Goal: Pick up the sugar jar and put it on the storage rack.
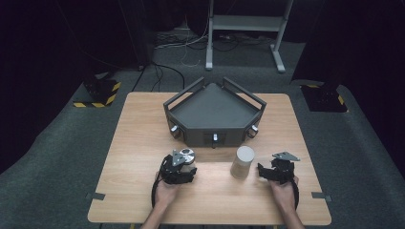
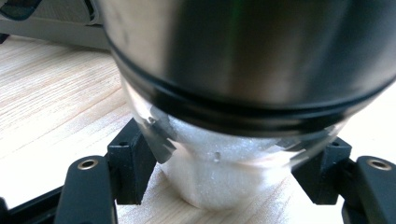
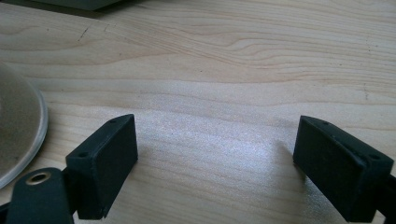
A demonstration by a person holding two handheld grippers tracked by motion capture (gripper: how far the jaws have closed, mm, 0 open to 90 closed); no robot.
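The steel-topped shaker, lower centre of the high view, is already clamped in the left gripper. The right gripper has its jaws apart, empty; the beige cylinder and grey tray wait untouched.

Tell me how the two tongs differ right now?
The left tongs are closed on a clear shaker with a metal lid; the right tongs stand open over bare table, holding nothing. The left sit against their shaker; the right rest beside a pale cylinder, apart from it. Both are black and hand-held.
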